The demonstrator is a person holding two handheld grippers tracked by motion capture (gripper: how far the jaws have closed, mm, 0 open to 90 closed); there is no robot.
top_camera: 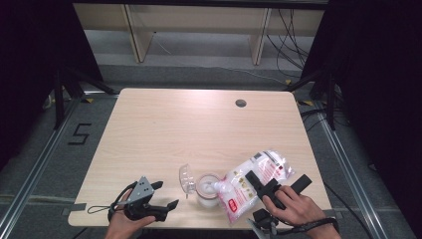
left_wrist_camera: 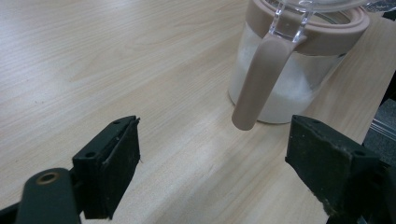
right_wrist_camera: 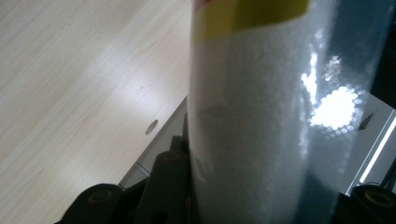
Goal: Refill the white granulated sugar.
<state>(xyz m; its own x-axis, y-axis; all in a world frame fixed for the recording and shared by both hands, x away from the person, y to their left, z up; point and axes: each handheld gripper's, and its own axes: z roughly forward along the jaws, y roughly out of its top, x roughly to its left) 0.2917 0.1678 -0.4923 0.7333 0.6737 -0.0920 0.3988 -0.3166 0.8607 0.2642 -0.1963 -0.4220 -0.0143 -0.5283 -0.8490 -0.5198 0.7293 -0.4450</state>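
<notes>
- Right tool [top_camera: 255, 182] clamped on bag [top_camera: 251, 185], tilted mouth-down over jar [top_camera: 207, 190].
- Jar upright near counter [top_camera: 199, 124] front edge, lid [top_camera: 186, 179] flipped open at left, white granules inside.
- Left tool [top_camera: 166, 195] resting left of jar, spread wide, holding nothing.

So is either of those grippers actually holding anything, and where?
The right gripper clamps the bag of white granules across its middle, tilting its end over the jar. The left gripper is open and holds nothing.
</notes>
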